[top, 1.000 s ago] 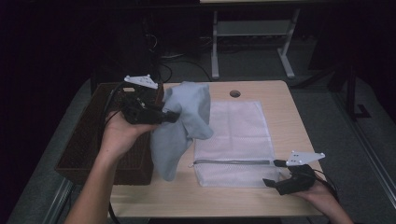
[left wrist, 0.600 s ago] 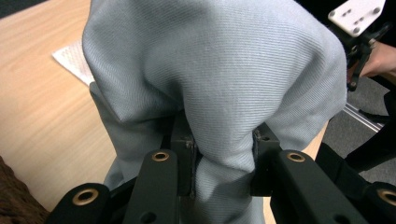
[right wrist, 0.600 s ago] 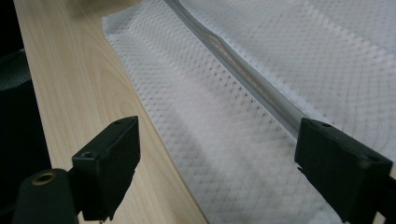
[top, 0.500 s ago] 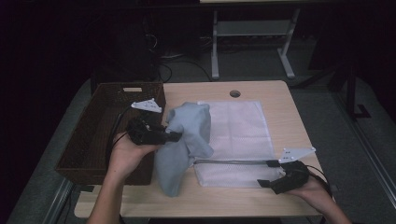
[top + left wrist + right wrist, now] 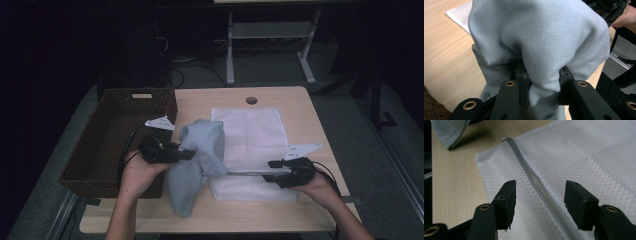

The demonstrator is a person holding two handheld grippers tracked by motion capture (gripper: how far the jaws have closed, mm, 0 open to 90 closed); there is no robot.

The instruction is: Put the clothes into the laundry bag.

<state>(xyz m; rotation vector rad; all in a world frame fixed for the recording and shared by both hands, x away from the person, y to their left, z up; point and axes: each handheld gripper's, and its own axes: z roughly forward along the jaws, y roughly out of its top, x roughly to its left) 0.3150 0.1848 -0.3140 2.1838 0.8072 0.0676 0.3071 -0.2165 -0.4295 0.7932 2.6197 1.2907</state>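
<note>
A grey-blue cloth (image 5: 200,160) hangs bunched from my left gripper (image 5: 192,152), its lower end resting on the table. In the left gripper view the pads pinch a thick fold of the cloth (image 5: 544,37), so my left gripper (image 5: 543,82) is shut on it. A white mesh bag (image 5: 250,135) lies flat on the table, its zipper (image 5: 245,173) running along the near part. My right gripper (image 5: 270,170) sits at the zipper's right end. Its jaws have just been closing. The zipper (image 5: 529,172) lies between them, and the pads of my right gripper (image 5: 540,192) stand apart from it.
A dark woven basket (image 5: 115,130) stands at the table's left edge, just behind my left hand. A round cable hole (image 5: 251,100) is in the tabletop beyond the bag. A metal stand (image 5: 270,45) is on the floor behind the table.
My left gripper has come down and nearer with the cloth, whose lower end now rests on the table. My right gripper has moved left onto the bag, to the zipper.
</note>
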